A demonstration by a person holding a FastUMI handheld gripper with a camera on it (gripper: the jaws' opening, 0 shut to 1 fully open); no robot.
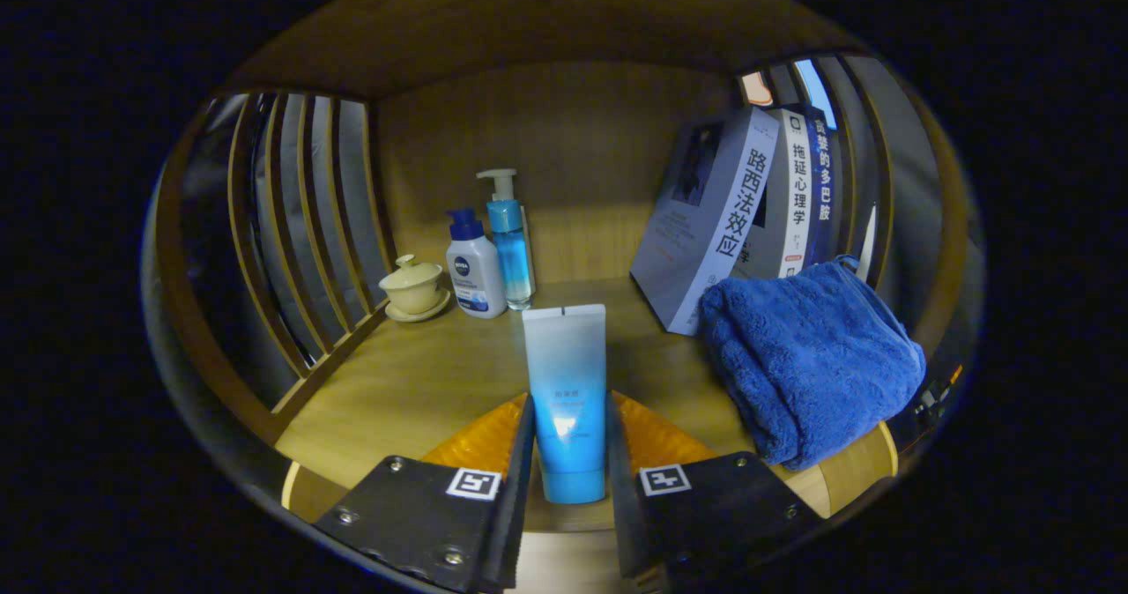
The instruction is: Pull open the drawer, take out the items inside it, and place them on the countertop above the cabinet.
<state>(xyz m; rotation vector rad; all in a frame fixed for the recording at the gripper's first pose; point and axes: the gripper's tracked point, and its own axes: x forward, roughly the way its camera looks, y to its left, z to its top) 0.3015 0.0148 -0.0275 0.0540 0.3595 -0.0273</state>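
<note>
A blue tube [565, 374] stands upright, cap end down, between my two fingers. My gripper [569, 409] is shut on the tube, with both fingers pressing its lower half. The tube's cap sits at or just above the front part of the wooden countertop [414, 382]; I cannot tell whether it touches. The drawer is hidden from this view.
A folded blue towel [806, 356] lies just right of my fingers at the countertop's front edge. Leaning books [714, 224] stand behind it. At the back left are a white pump bottle [476, 272], a clear blue pump bottle [511, 246] and a lidded teacup [412, 285]. Wooden slats [300, 215] close both sides.
</note>
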